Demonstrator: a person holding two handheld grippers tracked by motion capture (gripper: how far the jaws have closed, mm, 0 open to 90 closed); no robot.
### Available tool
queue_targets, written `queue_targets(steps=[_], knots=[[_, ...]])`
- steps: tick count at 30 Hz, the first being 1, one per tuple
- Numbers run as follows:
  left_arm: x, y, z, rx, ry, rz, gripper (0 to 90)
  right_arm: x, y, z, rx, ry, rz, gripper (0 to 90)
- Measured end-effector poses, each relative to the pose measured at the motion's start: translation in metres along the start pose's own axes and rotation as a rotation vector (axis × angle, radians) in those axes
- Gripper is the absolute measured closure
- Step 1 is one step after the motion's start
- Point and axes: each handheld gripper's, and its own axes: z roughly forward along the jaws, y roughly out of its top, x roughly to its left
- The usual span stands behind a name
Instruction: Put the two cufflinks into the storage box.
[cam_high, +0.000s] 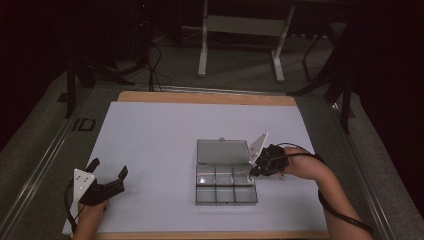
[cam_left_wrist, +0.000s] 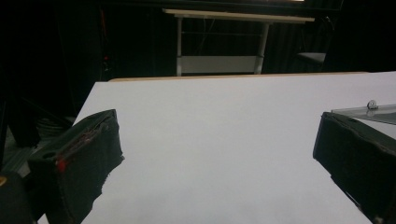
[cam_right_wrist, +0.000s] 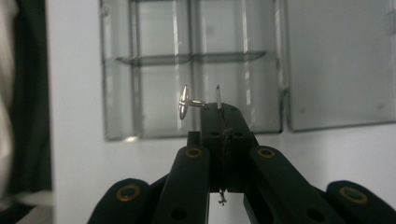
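The right gripper (cam_right_wrist: 219, 109) has its jaws pressed together on a small metal cufflink (cam_right_wrist: 191, 101), pinching its thin bar so the oval head sticks out to one side of the tips. In the high view this gripper (cam_high: 253, 171) sits at the right edge of a clear box (cam_high: 225, 194) with six compartments, over its far right cell. The lid (cam_high: 222, 151) lies open and flat on the far side of the box. The box rests on a white mat (cam_high: 150, 140) near the middle of the table.

The step in hand looks like placing the cufflink into that far right cell. To do it well, bring the tips down inside the cell walls before letting go, keep the head clear of the dividers, and release low so the piece does not bounce into the next cell.

The left gripper (cam_high: 107, 175) rests at the near left of the mat, well apart from the box, its jaws spread wide and empty; it could steady the box if it slides.
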Motion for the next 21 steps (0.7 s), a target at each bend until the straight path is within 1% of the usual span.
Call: queue_targets(steps=[1,2,3,4,5,7,8,10,11,13,14,15,19,20,21], knots=[[0.000,0.000,0.000,0.000,0.000,0.000,1.5,-0.001,0.002,0.001,-0.010,0.009,0.001,89.5],[0.000,0.000,0.000,0.000,0.000,-0.001,1.5,0.000,0.003,0.003,-0.012,0.003,-0.012,89.5],[0.000,0.000,0.000,0.001,0.000,-0.001,1.6,0.000,0.005,0.004,-0.017,-0.001,-0.011,89.5],[0.000,0.000,0.000,0.001,0.000,-0.002,1.6,-0.001,0.007,0.005,-0.022,0.008,-0.011,89.5],[0.000,0.000,0.000,0.001,0.000,-0.002,1.6,0.000,0.009,0.006,-0.026,0.002,-0.021,89.5],[0.000,0.000,0.000,0.000,-0.001,0.000,1.6,-0.001,0.013,0.009,-0.043,0.008,-0.028,89.5],[0.000,0.000,0.000,0.000,-0.001,0.000,1.5,-0.001,0.016,0.011,-0.050,0.000,-0.033,89.5],[0.000,0.000,0.000,0.000,-0.001,-0.002,1.6,-0.002,0.020,0.014,-0.068,0.010,-0.041,89.5],[0.000,0.000,0.000,0.001,-0.001,-0.002,1.6,-0.002,0.023,0.016,-0.075,-0.001,-0.052,89.5],[0.000,0.000,0.000,0.001,-0.001,-0.002,1.5,-0.004,0.028,0.019,-0.082,0.004,-0.053,89.5],[0.000,0.000,0.000,0.001,-0.001,-0.001,1.5,-0.004,0.030,0.021,-0.091,-0.007,-0.060,89.5],[0.000,0.000,0.000,0.000,-0.001,-0.001,1.6,-0.006,0.033,0.022,-0.102,0.004,-0.057,89.5],[0.000,0.000,0.000,0.000,-0.001,-0.002,1.6,-0.007,0.041,0.032,-0.107,0.005,-0.076,89.5],[0.000,0.000,0.000,0.000,-0.002,-0.002,1.5,-0.008,0.043,0.035,-0.107,0.002,-0.075,89.5],[0.000,0.000,0.000,0.000,-0.002,0.000,1.5,-0.009,0.044,0.038,-0.104,0.011,-0.073,89.5]])
